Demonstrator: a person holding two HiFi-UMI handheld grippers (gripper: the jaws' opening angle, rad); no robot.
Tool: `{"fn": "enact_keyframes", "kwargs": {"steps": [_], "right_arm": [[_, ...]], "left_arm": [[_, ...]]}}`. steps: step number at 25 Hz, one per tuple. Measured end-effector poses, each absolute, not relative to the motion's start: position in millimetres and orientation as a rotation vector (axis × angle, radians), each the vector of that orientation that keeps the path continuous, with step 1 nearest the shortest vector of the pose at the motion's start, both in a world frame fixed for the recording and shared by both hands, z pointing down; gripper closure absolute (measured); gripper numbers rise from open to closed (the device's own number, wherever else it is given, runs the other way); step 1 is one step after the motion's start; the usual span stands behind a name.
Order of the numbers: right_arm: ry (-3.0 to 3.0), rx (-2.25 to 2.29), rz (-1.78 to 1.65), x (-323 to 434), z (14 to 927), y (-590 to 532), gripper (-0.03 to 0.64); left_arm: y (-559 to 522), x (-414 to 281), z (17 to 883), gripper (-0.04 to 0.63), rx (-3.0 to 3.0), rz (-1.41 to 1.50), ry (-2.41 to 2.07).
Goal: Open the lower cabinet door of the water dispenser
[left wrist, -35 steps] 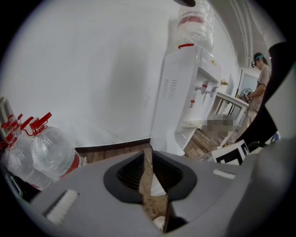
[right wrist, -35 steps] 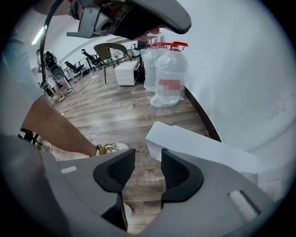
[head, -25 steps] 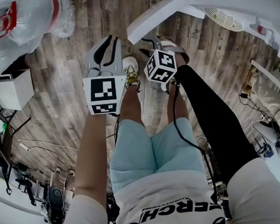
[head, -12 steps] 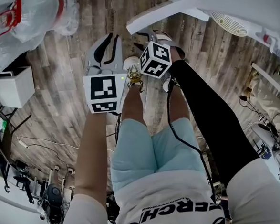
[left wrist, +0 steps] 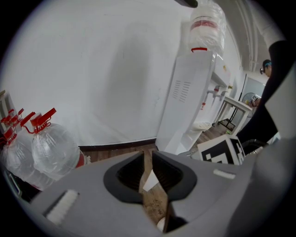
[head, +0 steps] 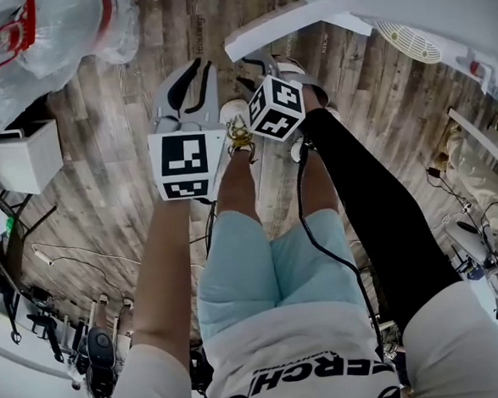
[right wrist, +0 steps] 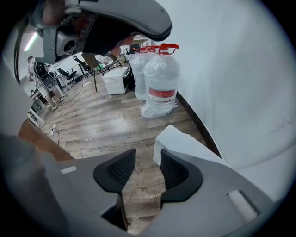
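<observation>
Both claws hung released and empty, left gripper (left wrist: 148, 159) and right gripper (right wrist: 147, 157) alike; at twelve o'clock the white cabinet door (head: 292, 22) seemingly stood swung out already, little remaining

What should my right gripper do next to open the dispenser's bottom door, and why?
Probably ease the right gripper forward so its jaws straddle the edge of the white door: they stand apart and empty, and that edge lies just ahead, untouched.
</observation>
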State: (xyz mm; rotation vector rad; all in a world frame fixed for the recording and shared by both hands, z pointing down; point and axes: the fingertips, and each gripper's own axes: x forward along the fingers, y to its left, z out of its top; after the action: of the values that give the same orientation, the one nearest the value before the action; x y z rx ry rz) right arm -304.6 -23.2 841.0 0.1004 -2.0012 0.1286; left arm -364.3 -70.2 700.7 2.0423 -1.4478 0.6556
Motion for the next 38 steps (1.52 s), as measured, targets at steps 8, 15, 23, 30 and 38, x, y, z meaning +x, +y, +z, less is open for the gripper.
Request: {"fn": "enact_keyframes", "kwargs": {"steps": [8,15,23,30,38], "right_arm": [[-1.998,0.105,0.144,-306,842,-22,0.446],[-1.994,0.107,0.167,-306,841,-22,0.446],[-1.995,0.122,0.192,-307,840,-22,0.446],[-1.986,0.15,0.219,-307,841,-21,0.446],[-1.979,0.185,0.247,-308,838,-22,0.446]], "left_arm": [[-70,-367,701,0.535,2.047,0.661,-1.446],[-67,-370,702,0.535,2.037,0.653,-1.446],[-67,-375,700,0.535,2.041,0.654,-1.454],[-62,-374,704,0.535,2.048,0.674,-1.441],[-58,-378,705,0.535,2.049,0.688,-1.432]]}}
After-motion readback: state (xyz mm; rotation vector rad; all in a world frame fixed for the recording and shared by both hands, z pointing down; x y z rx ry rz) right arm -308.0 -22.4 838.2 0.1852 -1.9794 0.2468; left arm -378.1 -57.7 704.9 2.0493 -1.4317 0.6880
